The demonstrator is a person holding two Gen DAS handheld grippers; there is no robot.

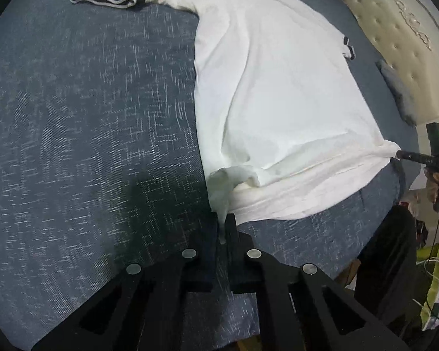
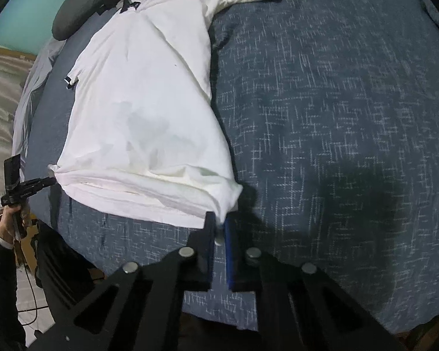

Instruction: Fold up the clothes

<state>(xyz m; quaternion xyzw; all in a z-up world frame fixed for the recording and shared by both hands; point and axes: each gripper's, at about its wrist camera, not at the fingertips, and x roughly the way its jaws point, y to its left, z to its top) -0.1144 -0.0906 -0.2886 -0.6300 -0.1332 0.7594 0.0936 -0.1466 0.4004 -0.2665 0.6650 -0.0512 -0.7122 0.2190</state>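
White tee (image 2: 149,111) on blue bedspread (image 2: 336,117), hem corner pinched in right tool (image 2: 219,228).

The shirt (image 1: 272,93) lay on the bed (image 1: 87,117), hem near, sleeves far; a gripper held each near corner.

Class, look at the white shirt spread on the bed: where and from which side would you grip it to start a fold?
Grip the shirt at its two hem corners, coming steeply from above at the bed's near edge. The hem lies nearest and its corners bunch into pinchable points. The left gripper and right gripper are each shut on a corner there.
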